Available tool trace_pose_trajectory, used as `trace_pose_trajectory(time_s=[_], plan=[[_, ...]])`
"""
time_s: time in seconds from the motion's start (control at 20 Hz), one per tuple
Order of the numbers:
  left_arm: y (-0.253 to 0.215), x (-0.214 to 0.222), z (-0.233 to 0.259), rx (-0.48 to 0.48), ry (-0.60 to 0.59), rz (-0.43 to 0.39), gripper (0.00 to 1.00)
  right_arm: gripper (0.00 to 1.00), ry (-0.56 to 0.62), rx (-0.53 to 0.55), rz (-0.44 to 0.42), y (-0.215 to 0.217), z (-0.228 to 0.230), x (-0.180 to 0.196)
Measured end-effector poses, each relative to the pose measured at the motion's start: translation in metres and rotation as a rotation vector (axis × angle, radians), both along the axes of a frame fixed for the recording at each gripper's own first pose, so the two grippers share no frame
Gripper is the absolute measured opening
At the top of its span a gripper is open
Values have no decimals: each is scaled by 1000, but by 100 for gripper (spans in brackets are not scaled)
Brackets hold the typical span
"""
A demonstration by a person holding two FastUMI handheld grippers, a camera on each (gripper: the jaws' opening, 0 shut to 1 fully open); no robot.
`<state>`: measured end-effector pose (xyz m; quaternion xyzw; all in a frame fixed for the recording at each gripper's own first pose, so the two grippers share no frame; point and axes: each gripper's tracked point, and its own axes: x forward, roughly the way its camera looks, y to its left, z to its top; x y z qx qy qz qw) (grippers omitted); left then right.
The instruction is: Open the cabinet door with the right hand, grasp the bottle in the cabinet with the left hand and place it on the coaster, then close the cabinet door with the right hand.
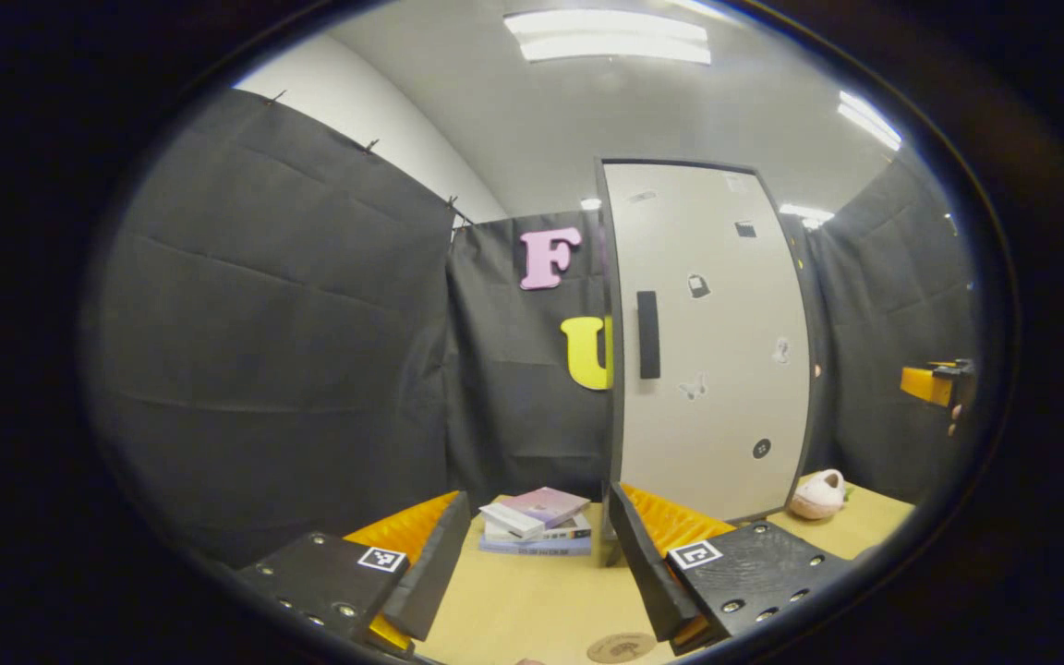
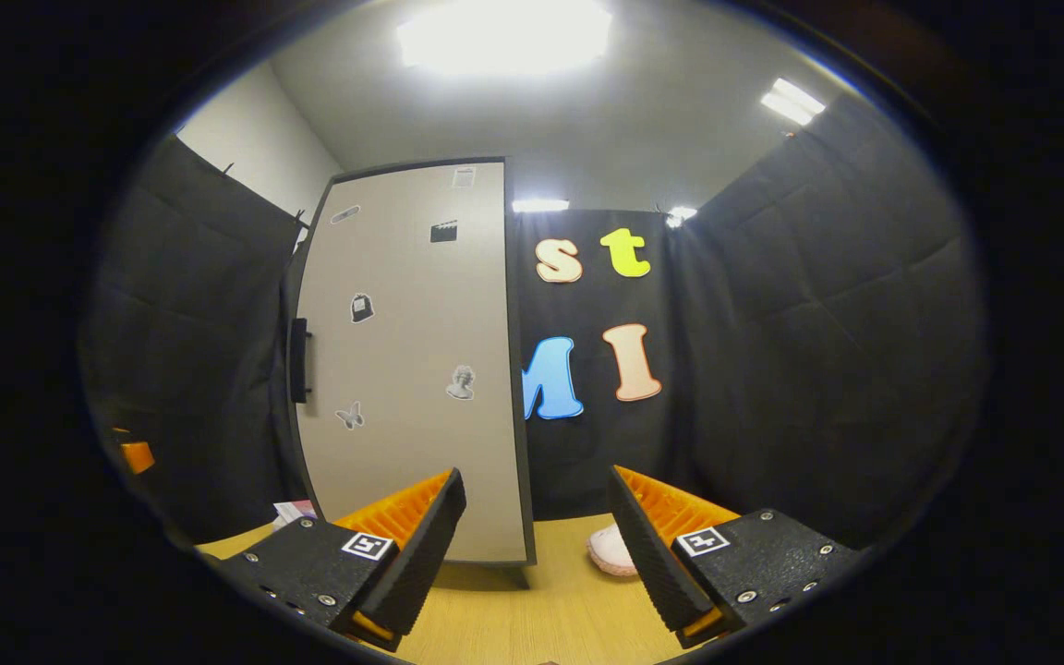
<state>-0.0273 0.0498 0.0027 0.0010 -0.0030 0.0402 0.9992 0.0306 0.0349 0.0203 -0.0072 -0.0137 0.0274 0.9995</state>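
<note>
Nearest stuff first: one round coaster (image 1: 622, 647) lies on the table (image 1: 532, 600) right in front of the left gripper (image 1: 532, 563), whose jaws are spread wide with nothing between them. A bit further back there's one stack of books (image 1: 537, 522), then one pink plush toy (image 1: 818, 494) beside the cabinet. The right gripper (image 2: 537, 545) is also wide open, gripping nothing. One cabinet door (image 2: 407, 369), shut, one dark handle (image 1: 648, 334); can't see the bottle behind it.

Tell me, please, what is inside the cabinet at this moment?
This cannot be seen. The cabinet door is closed and covers the whole inside, so no bottle is visible. Only the door's front shows, with its dark handle and some small stickers.
</note>
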Motion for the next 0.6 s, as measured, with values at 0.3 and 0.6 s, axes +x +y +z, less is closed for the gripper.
trace_pose_trajectory(time_s=[0.3,0.6], plan=[[45,-22,8,16,-9,81,87,95,1,4,103,59,3,21],[87,-51,10,52,-6,163,91,95,-12,36,198,122,17,44]])
